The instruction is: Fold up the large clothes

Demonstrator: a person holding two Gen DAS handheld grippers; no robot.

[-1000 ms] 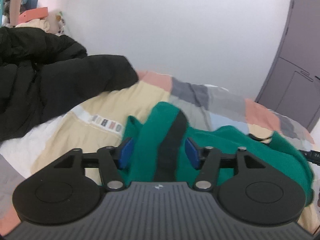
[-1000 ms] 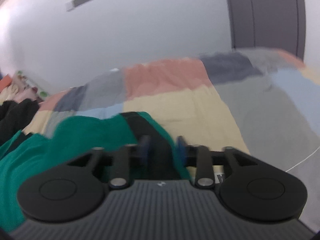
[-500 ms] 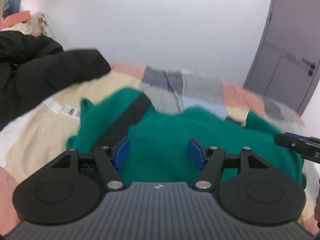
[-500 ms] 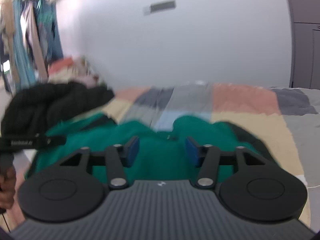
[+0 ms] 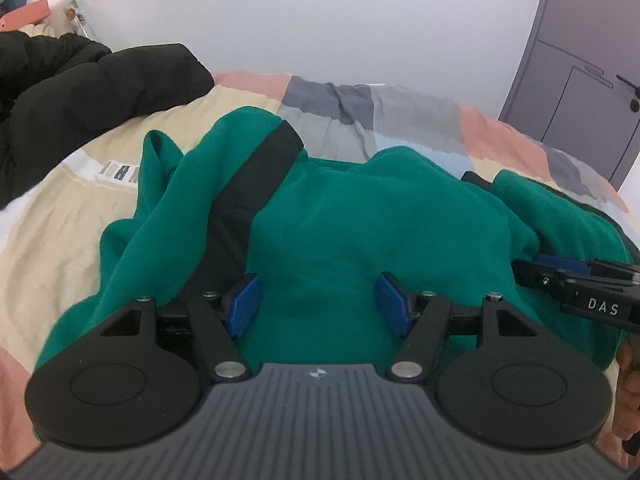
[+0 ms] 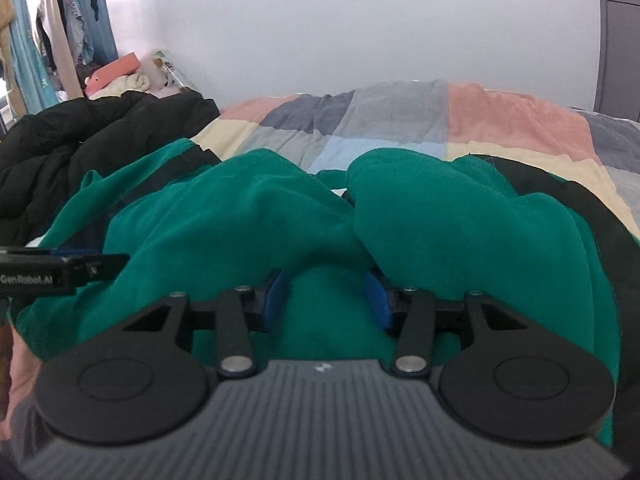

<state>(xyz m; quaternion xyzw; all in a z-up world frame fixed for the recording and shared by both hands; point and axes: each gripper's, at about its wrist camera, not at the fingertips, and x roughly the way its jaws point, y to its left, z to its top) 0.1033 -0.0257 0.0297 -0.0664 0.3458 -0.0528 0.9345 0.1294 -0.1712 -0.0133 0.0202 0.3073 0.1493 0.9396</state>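
Your left tool (image 5: 318,300) hangs released over the green fleece garment with black trim (image 5: 360,216) heaped on the patchwork bed (image 5: 60,208), while your right tool (image 6: 324,296) sits clenched on that fleece.

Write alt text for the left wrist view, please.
A crumpled green fleece garment with a black stripe lies on a patchwork bed cover, between the open blue pads of the left gripper. A black puffer jacket lies at left.
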